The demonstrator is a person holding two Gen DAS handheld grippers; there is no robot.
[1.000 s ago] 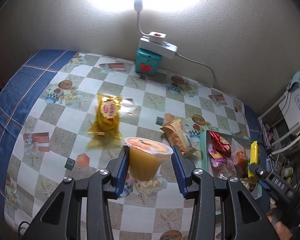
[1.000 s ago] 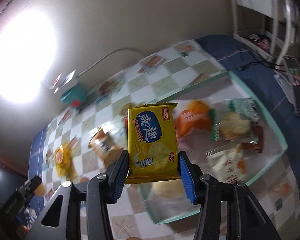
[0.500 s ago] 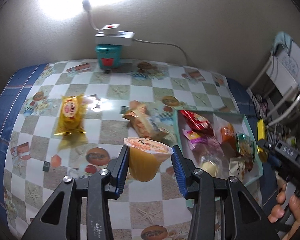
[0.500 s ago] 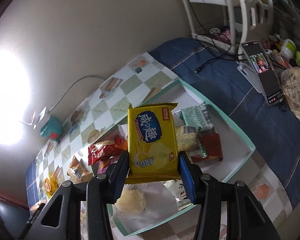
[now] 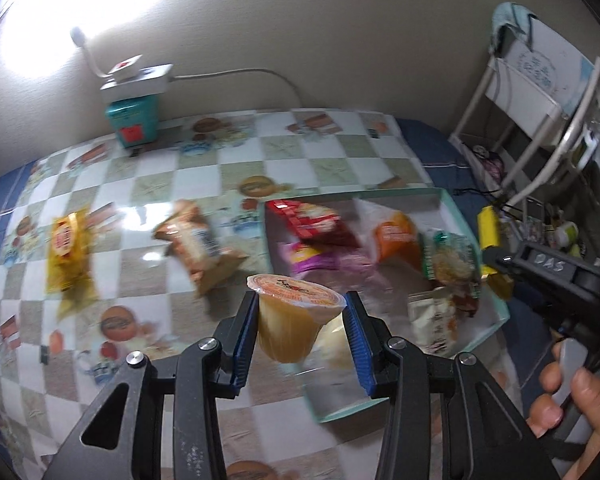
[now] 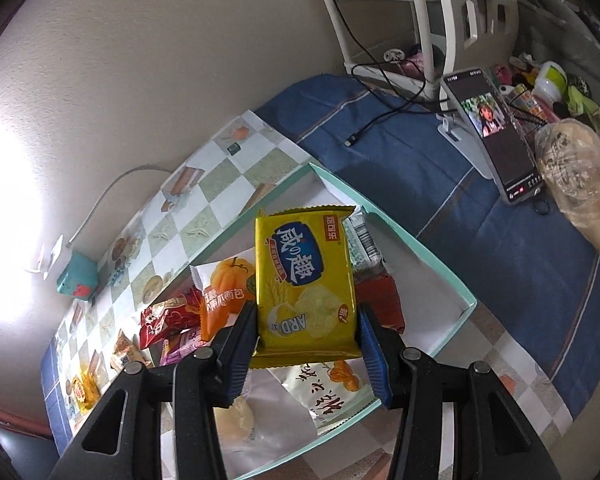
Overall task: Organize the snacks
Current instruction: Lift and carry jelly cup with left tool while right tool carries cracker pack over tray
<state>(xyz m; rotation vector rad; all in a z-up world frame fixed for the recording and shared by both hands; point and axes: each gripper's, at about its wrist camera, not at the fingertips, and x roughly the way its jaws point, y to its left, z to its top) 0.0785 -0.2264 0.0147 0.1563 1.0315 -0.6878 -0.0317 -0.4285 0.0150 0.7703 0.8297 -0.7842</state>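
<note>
Presently, risks as they stand:
Left claw [image 5: 302, 322]: clamped on the jelly cup [image 5: 294, 320], held above the counter [image 5: 172, 176] at the near-left corner of the tray [image 5: 486, 328].
Right claw [image 6: 308, 340]: clamped on the yellow cracker packet [image 6: 306, 280], held upright over the tray's middle.
Cup risk: tapered wall could slip downward between the pads; a tilt may tip it out.
Packet risk: dropped on end, it may topple onto the pumpkin bread packet [image 6: 226, 292].
Crowding: both claws share one tray; they could collide.
</note>
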